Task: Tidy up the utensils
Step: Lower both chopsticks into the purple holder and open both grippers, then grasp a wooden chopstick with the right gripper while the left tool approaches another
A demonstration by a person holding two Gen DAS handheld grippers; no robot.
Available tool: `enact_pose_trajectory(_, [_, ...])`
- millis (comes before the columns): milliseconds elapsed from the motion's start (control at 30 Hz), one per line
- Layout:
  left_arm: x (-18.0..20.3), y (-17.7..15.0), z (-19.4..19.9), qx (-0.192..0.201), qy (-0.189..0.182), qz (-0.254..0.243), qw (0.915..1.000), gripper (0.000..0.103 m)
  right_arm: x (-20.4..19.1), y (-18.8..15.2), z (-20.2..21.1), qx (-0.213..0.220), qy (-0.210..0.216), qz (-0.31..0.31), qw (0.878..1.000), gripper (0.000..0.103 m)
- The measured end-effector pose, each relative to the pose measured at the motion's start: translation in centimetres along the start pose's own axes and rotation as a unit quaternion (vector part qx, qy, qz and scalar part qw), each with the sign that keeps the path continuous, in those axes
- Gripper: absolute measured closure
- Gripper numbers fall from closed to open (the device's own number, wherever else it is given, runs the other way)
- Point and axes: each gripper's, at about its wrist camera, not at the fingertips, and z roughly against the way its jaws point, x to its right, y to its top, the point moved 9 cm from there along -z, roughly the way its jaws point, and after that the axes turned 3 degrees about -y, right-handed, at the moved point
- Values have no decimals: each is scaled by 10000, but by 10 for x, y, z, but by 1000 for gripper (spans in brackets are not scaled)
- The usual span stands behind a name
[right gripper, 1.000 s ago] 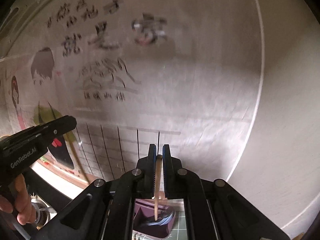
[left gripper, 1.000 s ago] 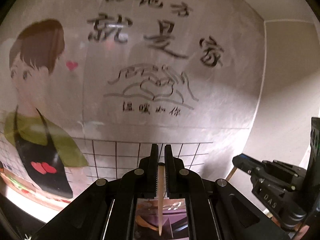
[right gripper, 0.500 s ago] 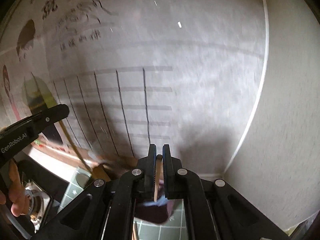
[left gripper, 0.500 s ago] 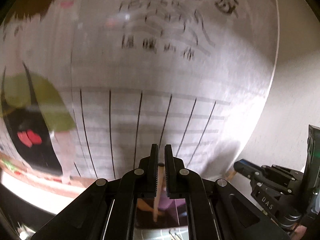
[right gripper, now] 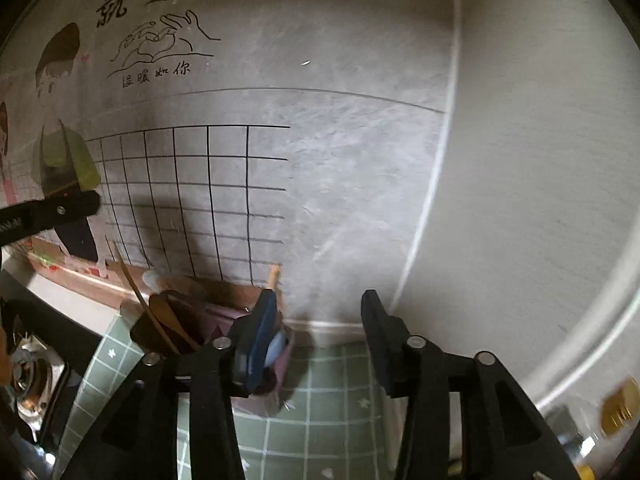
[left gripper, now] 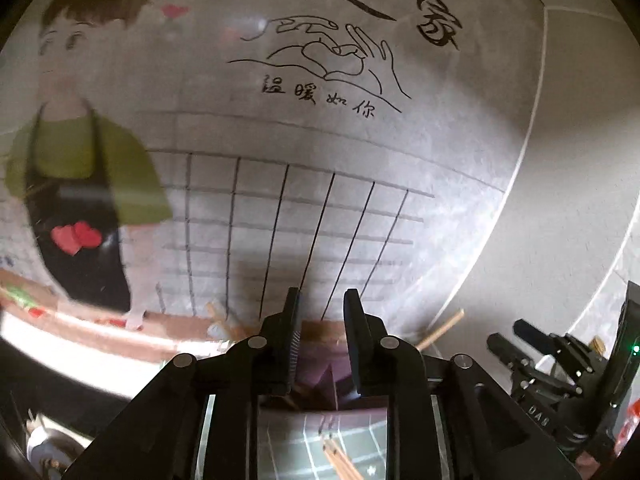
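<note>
A purple utensil holder (right gripper: 224, 316) stands against the wall on the green tiled mat, with wooden chopsticks (right gripper: 274, 276) and a wooden spoon (right gripper: 168, 320) sticking out of it. My right gripper (right gripper: 318, 316) is open and empty, just right of the holder. My left gripper (left gripper: 320, 312) is open and empty above the holder (left gripper: 320, 364); a chopstick (left gripper: 440, 330) leans out to its right. More chopsticks (left gripper: 340, 460) lie on the mat below. The right gripper (left gripper: 560, 368) shows at the left wrist view's right edge.
A wall poster (left gripper: 304, 80) with a cartoon figure, handwriting and a black grid fills the background. A gas stove burner (right gripper: 24, 364) sits at the left. A gold-capped item (right gripper: 618, 404) is at the far right. The green tiled mat (right gripper: 320, 420) covers the counter.
Both grippers have opened and let go of their chopsticks, which now stand in the purple holder. Both views have tilted down toward the holder and counter.
</note>
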Motion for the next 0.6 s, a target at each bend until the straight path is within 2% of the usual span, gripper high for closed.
enact_pose_trajectory(167, [-5,-46,25,-219,316,-33,9993,80,10,-27,29,-55,-250,100,9996,60])
enact_pose_trajectory(333, [-9,-124,35,-793,383,55,9961,80,10,-70,53,-227,-241,152,9993,59])
enact_pose_trajectory(400, [-7,-157,43,-1036,323,42,9941,80,5,-88,60,-346,-110,172,9992,59])
enact_pose_trajectory(600, [2,-231,63,-1430,305,24,9892,80,-16,-150,77,-882,744,178,9932,59])
